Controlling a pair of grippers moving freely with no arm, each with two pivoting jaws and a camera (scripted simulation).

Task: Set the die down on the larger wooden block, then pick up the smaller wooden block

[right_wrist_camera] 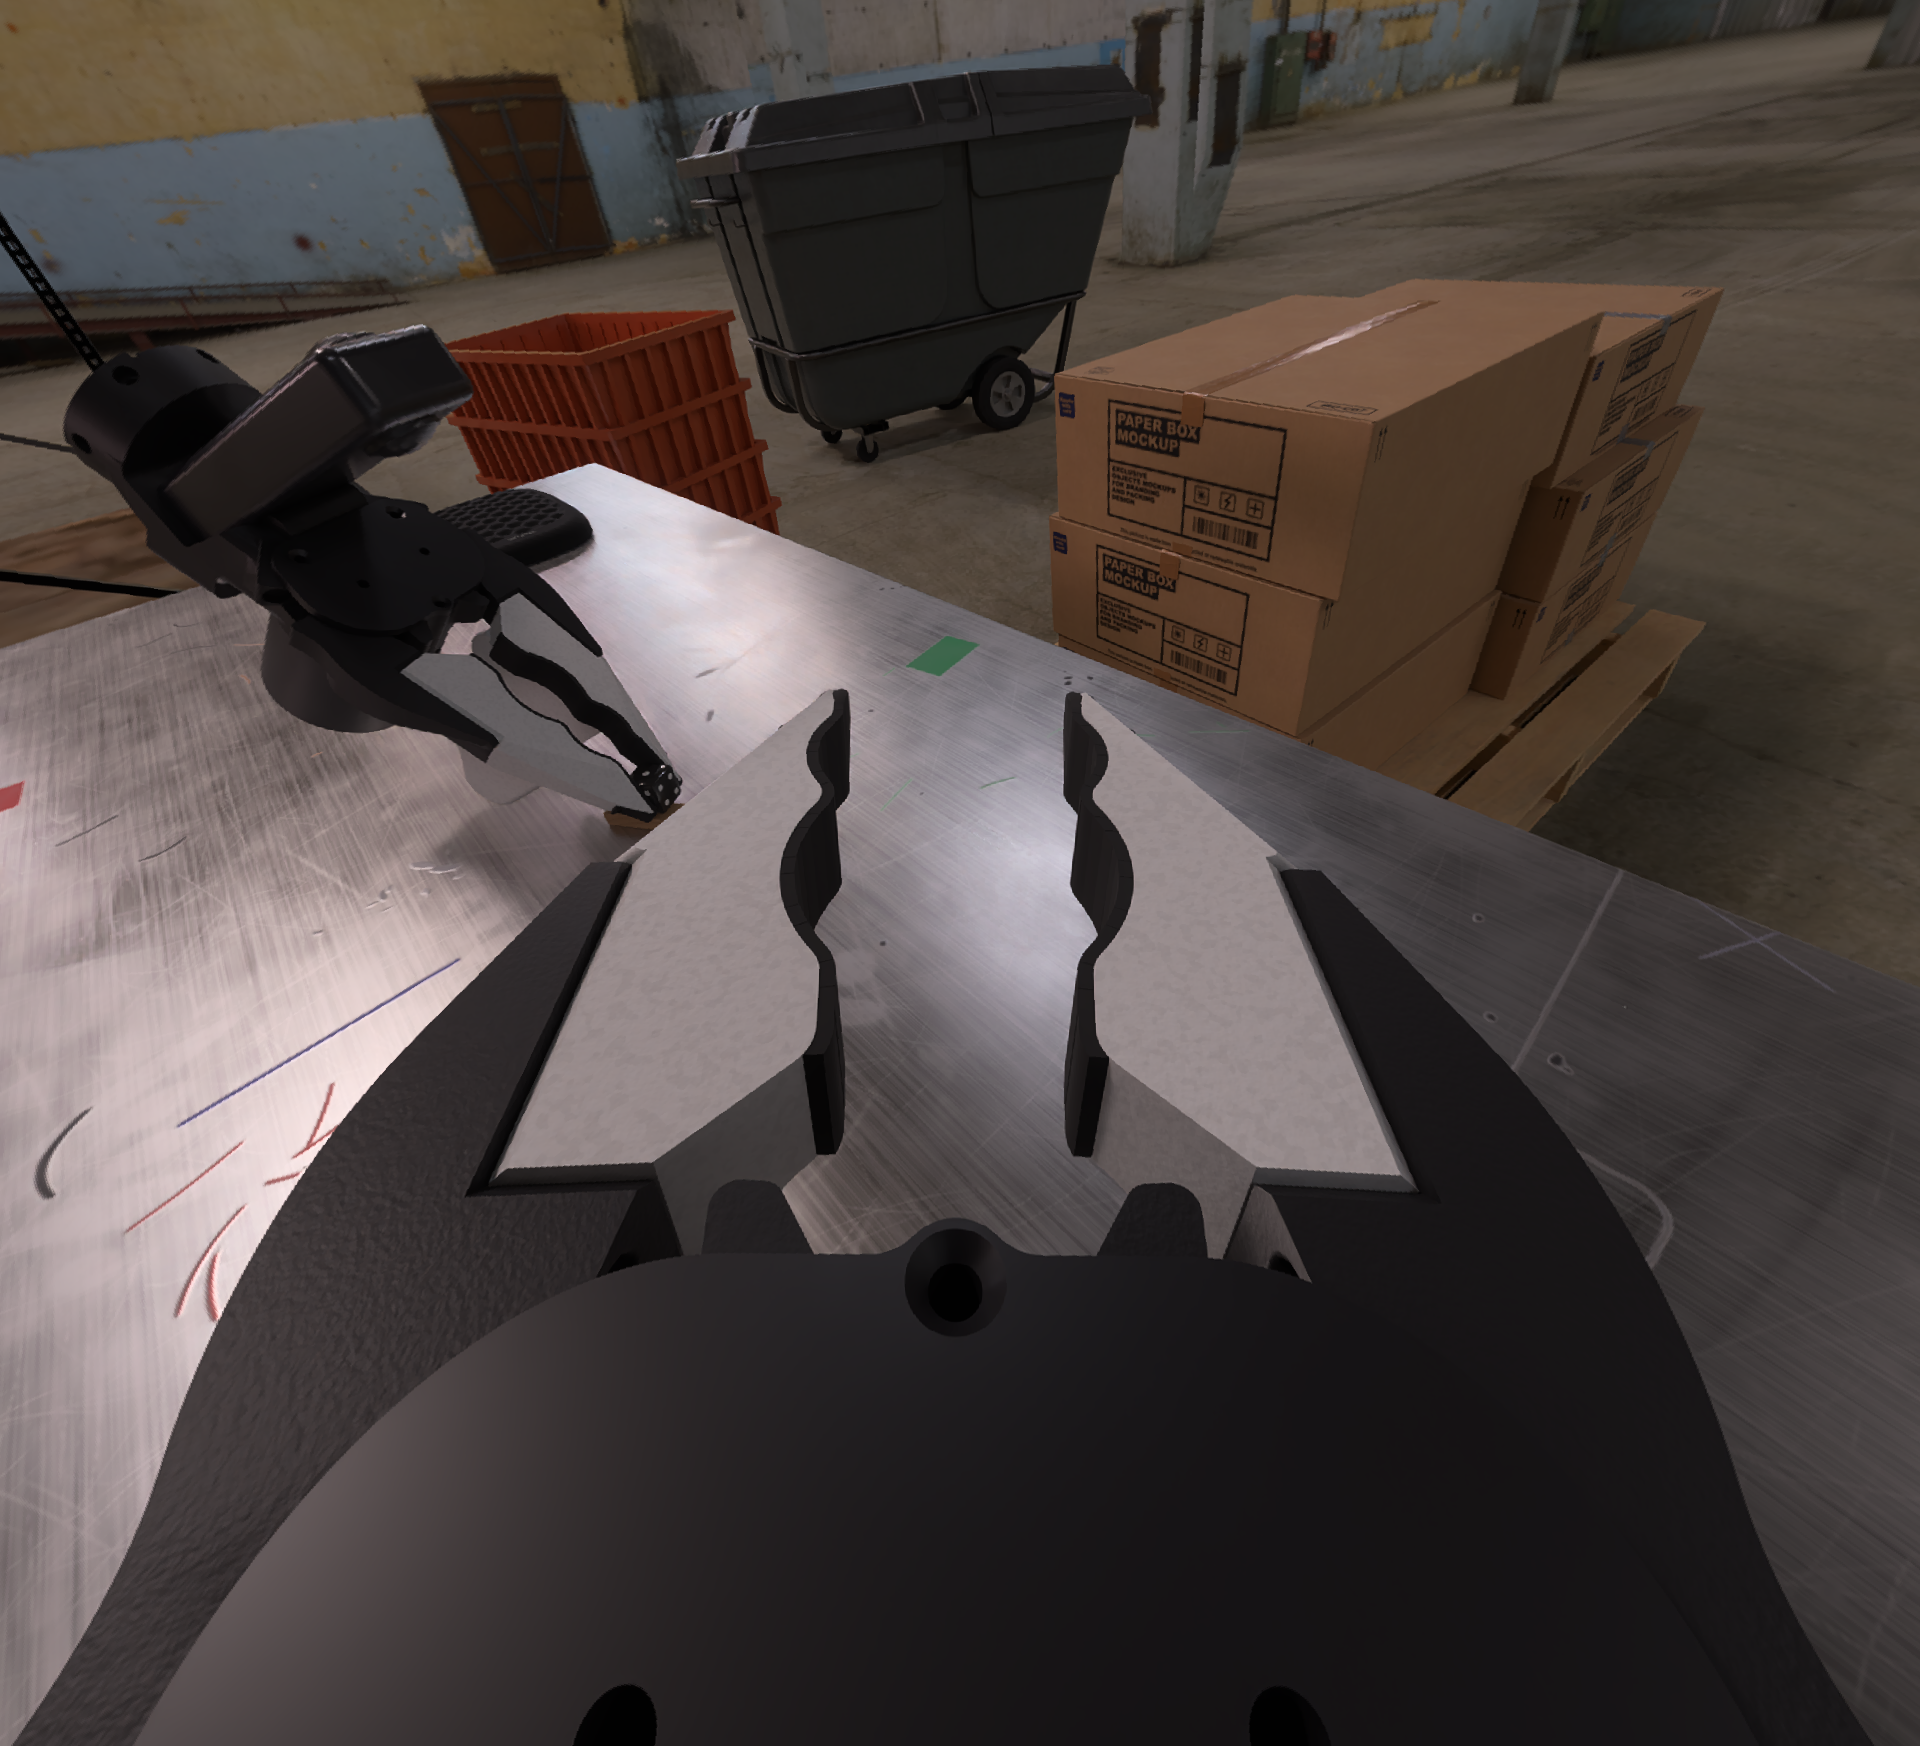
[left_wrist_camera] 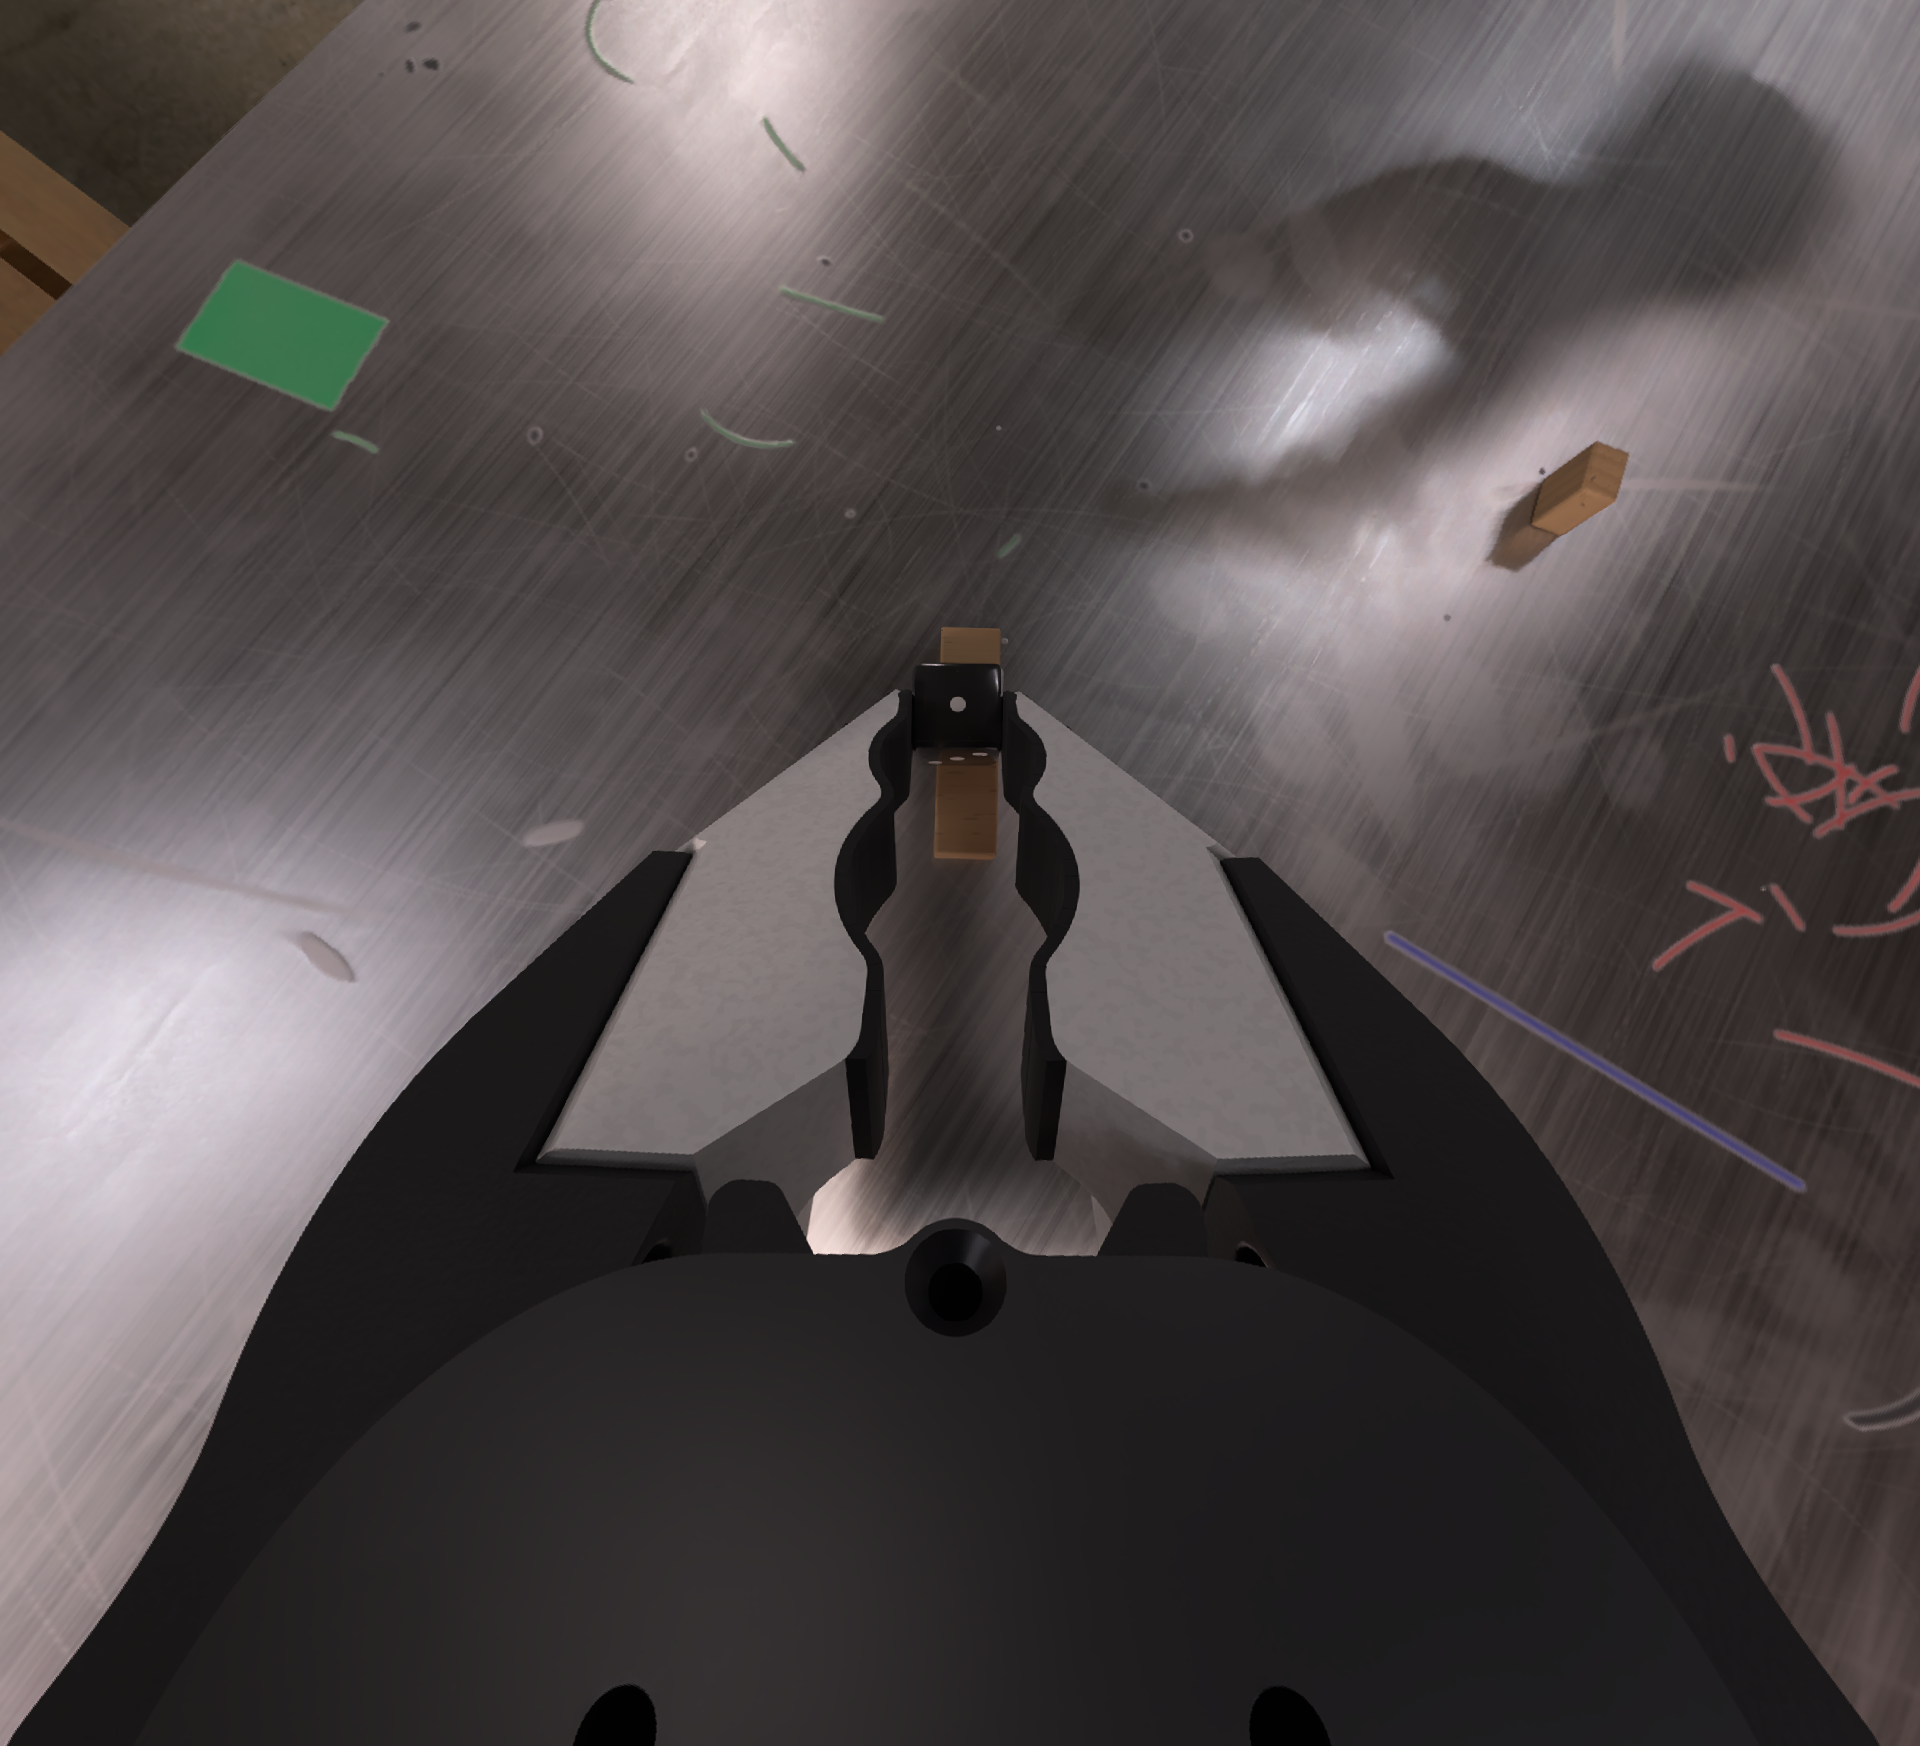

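Note:
My left gripper (left_wrist_camera: 957,707) is shut on a black die (left_wrist_camera: 958,705) with white pips, held just over a long wooden block (left_wrist_camera: 964,813) that lies on the metal table. I cannot tell whether the die touches the block. A shorter wooden block (left_wrist_camera: 1564,503) lies off to the right on the table. In the right wrist view the left gripper (right_wrist_camera: 657,787) shows at the left with the die (right_wrist_camera: 658,784) at its tips above the long block (right_wrist_camera: 632,820). My right gripper (right_wrist_camera: 956,709) is open and empty above the table.
The scratched metal table (left_wrist_camera: 520,657) bears a green patch (left_wrist_camera: 283,332), red scribbles (left_wrist_camera: 1818,792) and a blue line (left_wrist_camera: 1590,1062). Beyond the table stand stacked cardboard boxes (right_wrist_camera: 1351,491), a dark wheeled bin (right_wrist_camera: 914,242) and a red crate (right_wrist_camera: 623,408). A black pad (right_wrist_camera: 520,520) lies at the table's far corner.

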